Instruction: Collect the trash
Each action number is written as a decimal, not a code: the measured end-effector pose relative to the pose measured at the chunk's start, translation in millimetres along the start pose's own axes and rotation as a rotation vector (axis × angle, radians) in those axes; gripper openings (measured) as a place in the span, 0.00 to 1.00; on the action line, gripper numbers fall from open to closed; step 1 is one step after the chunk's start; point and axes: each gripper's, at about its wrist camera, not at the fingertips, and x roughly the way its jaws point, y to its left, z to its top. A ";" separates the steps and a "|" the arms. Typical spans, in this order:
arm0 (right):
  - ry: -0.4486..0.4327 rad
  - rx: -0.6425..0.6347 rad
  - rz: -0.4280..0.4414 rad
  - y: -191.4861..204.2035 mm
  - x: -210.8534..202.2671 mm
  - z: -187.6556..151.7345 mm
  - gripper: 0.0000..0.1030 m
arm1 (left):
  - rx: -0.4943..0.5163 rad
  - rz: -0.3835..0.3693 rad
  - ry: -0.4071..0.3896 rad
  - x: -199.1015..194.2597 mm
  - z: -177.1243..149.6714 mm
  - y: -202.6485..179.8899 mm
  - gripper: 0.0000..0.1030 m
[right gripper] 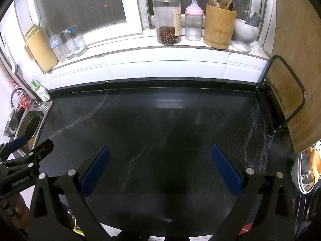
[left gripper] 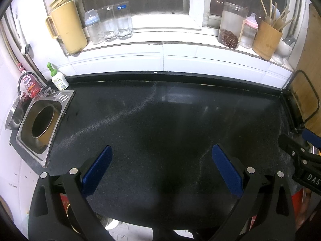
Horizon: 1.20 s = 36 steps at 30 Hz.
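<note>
Both the left gripper (left gripper: 160, 166) and right gripper (right gripper: 159, 166) hover spread wide and empty over the dark table (left gripper: 170, 120); no trash shows; likely finished, or searching next.

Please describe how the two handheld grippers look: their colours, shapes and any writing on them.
Both the left gripper and the right gripper have black angular frames with silver round bolts and two flat fingers covered by dark blue textured pads. White lettering shows on each body's side: "GenRobot.AI" on the left, "DAS" on the right.
</note>
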 end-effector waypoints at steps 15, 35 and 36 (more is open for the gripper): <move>0.001 -0.009 0.002 2.4 1.1 2.7 0.94 | -0.002 0.002 0.003 1.4 0.3 -3.6 0.94; 0.001 -0.017 0.001 4.1 1.3 4.8 0.94 | 0.004 -0.027 0.002 -0.2 -0.9 -5.4 0.94; 0.000 -0.017 0.000 4.1 1.4 5.1 0.94 | 0.004 -0.029 0.000 -1.0 -0.9 -4.3 0.94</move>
